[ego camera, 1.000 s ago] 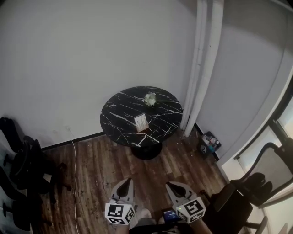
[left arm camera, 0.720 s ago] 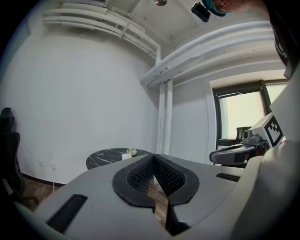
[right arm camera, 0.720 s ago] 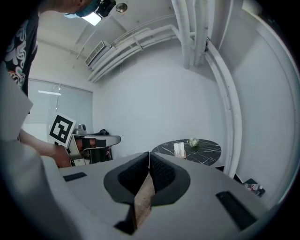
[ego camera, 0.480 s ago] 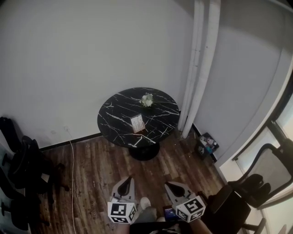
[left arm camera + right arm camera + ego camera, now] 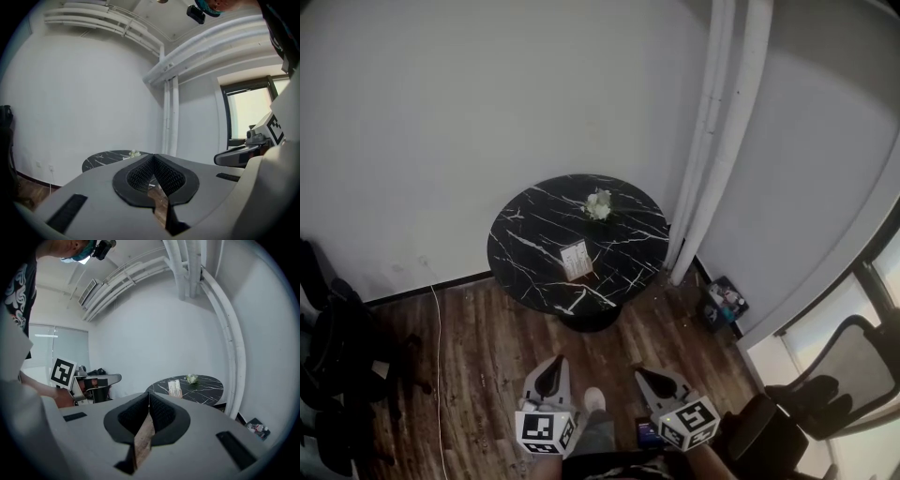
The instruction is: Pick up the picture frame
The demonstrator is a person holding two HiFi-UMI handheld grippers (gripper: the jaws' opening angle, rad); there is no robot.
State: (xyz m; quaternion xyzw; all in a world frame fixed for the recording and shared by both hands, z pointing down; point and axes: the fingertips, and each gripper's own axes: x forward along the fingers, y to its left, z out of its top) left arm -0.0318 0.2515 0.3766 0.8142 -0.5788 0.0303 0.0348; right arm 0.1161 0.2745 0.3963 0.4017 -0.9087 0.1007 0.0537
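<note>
A small picture frame stands upright on the round black marble table near its front edge; the right gripper view shows the picture frame too. A little white flower bunch sits behind it. My left gripper and right gripper hover low over the wooden floor, well short of the table. Both are shut with nothing between the jaws. In the left gripper view the left gripper hides most of the table.
White pipes run down the wall right of the table. A box of small items lies on the floor by the pipes. Dark office chairs stand at the left, another chair at the right. A white cable trails across the wooden floor.
The whole view has shifted toward the table, which now sits slightly lower and to the left. Both grippers stayed shut and moved forward together.
</note>
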